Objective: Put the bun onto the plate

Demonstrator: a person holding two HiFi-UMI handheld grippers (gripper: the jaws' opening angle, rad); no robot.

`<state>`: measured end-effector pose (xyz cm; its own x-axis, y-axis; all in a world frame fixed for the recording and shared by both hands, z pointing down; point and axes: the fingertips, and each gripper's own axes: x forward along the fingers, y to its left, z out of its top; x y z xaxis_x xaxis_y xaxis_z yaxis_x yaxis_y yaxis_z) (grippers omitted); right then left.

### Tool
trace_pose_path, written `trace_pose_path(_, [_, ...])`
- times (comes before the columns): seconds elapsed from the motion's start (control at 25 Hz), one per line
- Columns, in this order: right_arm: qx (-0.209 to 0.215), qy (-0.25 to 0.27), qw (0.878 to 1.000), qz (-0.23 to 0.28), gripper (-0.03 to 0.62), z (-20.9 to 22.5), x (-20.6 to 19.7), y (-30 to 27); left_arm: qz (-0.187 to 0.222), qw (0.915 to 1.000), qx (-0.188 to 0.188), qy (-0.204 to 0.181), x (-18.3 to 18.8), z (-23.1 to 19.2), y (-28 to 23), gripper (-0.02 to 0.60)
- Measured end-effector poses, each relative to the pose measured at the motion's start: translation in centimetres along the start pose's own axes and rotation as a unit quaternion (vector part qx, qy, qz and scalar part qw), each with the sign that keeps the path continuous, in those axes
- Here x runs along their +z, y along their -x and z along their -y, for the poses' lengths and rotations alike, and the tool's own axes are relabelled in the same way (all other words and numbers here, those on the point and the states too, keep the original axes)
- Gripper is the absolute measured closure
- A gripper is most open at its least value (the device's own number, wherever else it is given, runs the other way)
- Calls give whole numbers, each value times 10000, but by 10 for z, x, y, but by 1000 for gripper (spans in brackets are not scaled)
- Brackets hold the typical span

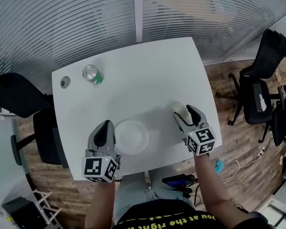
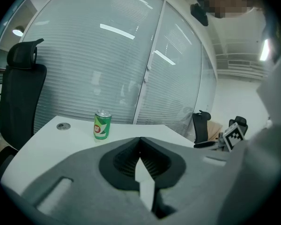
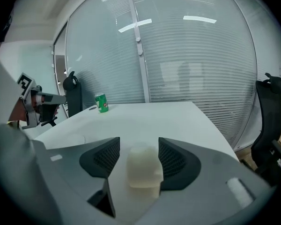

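Observation:
A pale, blocky bun (image 1: pixel 179 108) (image 3: pixel 144 168) rests on the white table (image 1: pixel 133 80) at its right side. My right gripper (image 1: pixel 185 112) (image 3: pixel 138 147) is open, its jaws standing on either side of the bun; a gap shows beside the left pad. An empty white plate (image 1: pixel 142 145) sits near the table's front edge, left of the bun. My left gripper (image 1: pixel 105 127) (image 2: pixel 140 142) hovers at the plate's left rim, shut with nothing in it.
A green drink can (image 1: pixel 92 74) (image 2: pixel 102 125) (image 3: pixel 101 103) and a round metal grommet (image 1: pixel 65 82) are at the table's far left. Black office chairs stand to the right (image 1: pixel 260 92) and left (image 1: pixel 19 99). A glass wall with blinds runs behind the table.

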<state>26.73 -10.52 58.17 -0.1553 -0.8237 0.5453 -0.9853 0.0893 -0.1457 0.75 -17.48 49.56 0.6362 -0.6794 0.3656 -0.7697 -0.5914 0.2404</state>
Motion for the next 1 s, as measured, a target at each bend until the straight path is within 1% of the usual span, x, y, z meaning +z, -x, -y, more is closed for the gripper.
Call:
trace_pose_path(0.12, [-49, 44, 9999, -148, 294, 4, -10, -6, -22, 10000, 12, 3, -3, 0, 0, 581])
trace_pose_path(0.4, [-65, 201, 9987, -453, 245, 3, -28, -18, -60, 10000, 19, 19, -8, -2, 2, 581])
trace_pose_path(0.76, [-262, 345, 9968, -666, 240, 10, -37, -25, -98, 9999, 77, 25, -11, -4, 5, 581])
trace_pose_path(0.92, [-344, 540, 9945, -828, 248, 9, -43, -28, -88, 9999, 97, 27, -13, -5, 6, 581])
trace_pose_path(0.96, [-365, 571, 9940, -863, 265, 10, -43, -28, -88, 9999, 100, 28, -13, -5, 6, 581])
trace_pose_path(1.0, [-377, 585, 9936, -888, 266, 10, -44, -29, -88, 9999, 105, 33, -13, -6, 6, 581])
